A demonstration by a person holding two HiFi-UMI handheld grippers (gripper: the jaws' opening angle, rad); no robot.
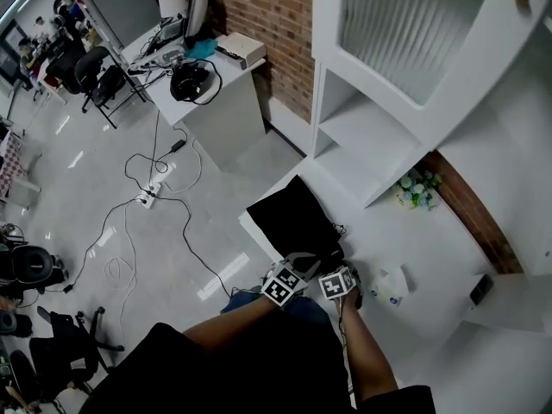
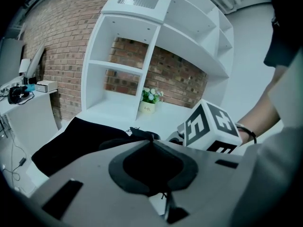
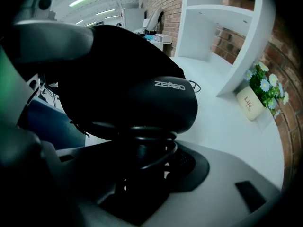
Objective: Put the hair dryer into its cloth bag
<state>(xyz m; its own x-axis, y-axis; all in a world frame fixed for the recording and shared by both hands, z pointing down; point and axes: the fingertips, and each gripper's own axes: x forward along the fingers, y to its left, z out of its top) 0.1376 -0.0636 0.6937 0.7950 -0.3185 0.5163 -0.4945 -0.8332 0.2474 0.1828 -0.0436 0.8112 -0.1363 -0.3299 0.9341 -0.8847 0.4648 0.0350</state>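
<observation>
1. Pinching the near edge of the black cloth bag [image 2: 71, 143], your left gripper [image 2: 152, 137] has its jaws clenched tight on the fabric; no gap shows btwn them.
2. Your right gripper [image 3: 142, 148] grasps the black hair dryer [image 3: 156, 103] by the handle; the cord [image 3: 158, 155] is coiled round that handle, so the jaws stand wide on the bundle.
3. Dryer body sits just above those jaws, white lettering on its side; its far side is up against dark bag cloth; can't tell how far inside the bag it is.
4. Head view: both grippers are side by side at the near edge of the white table [image 1: 414, 240], w/ your forearms converging on them; from the left gripper view, the right one's marker cube [image 2: 208, 126] is just to the right of the left jaws.
5. Bag lies on the table beyond the grippers, stretching away toward the shelf unit [image 1: 362, 128].
6. A small white container [image 1: 390, 285] stands on the table near the grippers, to their right, apart from the bag.
7. Farther back, a little flower pot [image 1: 417, 188] sits beside the shelf's upright; brick wall [image 1: 276, 7] behind the shelves.
8. Farthest off, at left: a white desk [image 1: 216, 102] w/ headphones [image 1: 190, 82] on top; a power strip [image 1: 147, 198] and loose cables lie on the floor below it.
</observation>
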